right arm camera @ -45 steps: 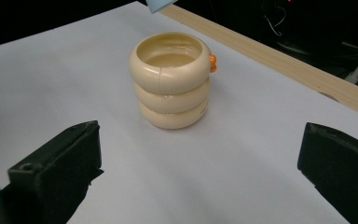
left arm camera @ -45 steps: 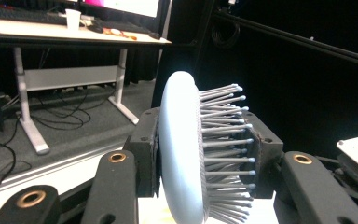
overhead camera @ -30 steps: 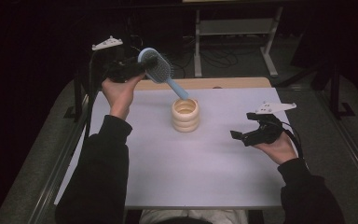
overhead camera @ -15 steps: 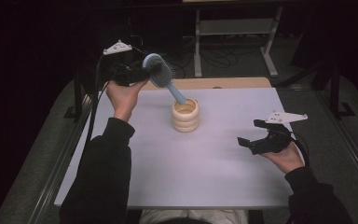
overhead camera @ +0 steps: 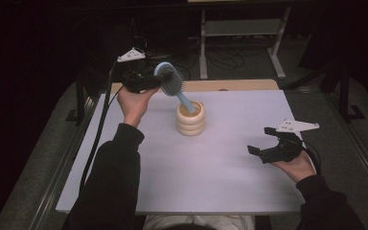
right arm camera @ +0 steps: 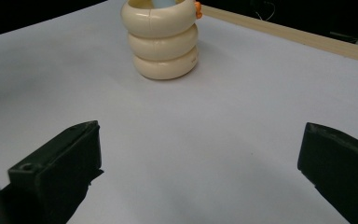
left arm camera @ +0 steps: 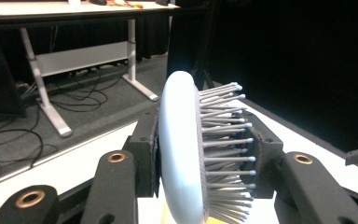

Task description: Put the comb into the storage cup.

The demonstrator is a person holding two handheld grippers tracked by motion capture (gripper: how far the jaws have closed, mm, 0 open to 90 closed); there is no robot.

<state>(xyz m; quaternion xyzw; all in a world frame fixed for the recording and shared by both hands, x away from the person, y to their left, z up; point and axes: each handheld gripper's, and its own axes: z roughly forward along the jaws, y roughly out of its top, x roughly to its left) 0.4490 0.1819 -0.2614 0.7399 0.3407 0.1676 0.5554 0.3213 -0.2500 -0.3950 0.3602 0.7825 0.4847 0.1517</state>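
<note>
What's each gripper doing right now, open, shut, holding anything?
Left gripper: shut on the hairbrush head, handle in the holder.
Right gripper: open, holding nothing.

From my station I can read no text, label, brand, number or sign anywhere on my feeds, neither on the hairbrush (left arm camera: 182,154), nor on the cream ringed holder (right arm camera: 162,39), nor on the white table (overhead camera: 230,182).

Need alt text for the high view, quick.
The left gripper grips a blue hairbrush by its head, handle end inside a cream ringed holder on the white table. The right gripper hovers open at the right.
</note>
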